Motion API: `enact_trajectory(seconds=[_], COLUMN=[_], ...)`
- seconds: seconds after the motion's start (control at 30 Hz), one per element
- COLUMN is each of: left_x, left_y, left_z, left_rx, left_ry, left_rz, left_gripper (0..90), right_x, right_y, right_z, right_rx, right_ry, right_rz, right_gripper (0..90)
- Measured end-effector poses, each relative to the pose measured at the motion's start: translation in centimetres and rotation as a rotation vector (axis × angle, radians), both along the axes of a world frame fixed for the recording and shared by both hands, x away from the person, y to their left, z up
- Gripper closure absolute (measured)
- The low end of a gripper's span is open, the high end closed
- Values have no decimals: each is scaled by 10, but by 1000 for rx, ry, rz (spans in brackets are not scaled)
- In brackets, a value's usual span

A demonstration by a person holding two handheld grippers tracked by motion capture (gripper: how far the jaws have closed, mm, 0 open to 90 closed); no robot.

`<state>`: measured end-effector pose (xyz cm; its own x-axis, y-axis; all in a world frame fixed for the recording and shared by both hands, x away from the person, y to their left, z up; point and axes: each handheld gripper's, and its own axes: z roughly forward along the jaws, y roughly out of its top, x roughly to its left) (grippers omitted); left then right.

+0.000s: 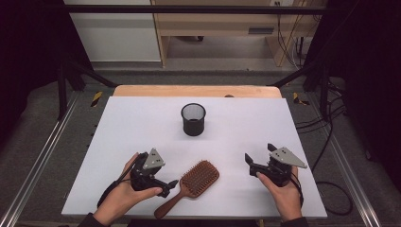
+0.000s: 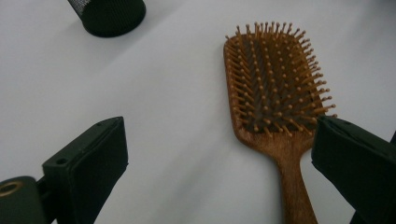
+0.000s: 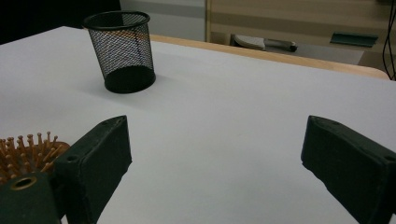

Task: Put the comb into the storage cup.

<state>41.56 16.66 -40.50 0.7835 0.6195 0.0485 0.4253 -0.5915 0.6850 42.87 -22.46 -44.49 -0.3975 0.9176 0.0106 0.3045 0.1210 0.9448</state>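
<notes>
While my left gripper hovers spread just left of the wooden paddle hairbrush, lying bristles-up well nearer than the mesh cup, I judge it light and rigid; I'd pinch the handle. Right gripper gapes, right of it.

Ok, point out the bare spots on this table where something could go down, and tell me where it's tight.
Bare white table lies left of the mesh cup and right of it toward the far right corner. The strip between the cup and the hairbrush is free too. It is crowded at the near edge, where the left gripper sits close beside the brush handle; the right gripper has bare table ahead of it.
</notes>
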Motion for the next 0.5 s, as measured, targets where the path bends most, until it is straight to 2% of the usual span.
enact_trajectory(seconds=[0.23, 0.5], left_x=[0, -2], left_y=[-6, -15], left_z=[-5, -13], left_rx=[39, 86], left_ry=[71, 119], left_rz=[-2, 1], left_gripper=[44, 49], right_x=[1, 1], right_y=[1, 3], right_z=[-1, -3], right_rx=[-3, -13], right_ry=[6, 12], right_rz=[3, 6], right_gripper=[83, 83])
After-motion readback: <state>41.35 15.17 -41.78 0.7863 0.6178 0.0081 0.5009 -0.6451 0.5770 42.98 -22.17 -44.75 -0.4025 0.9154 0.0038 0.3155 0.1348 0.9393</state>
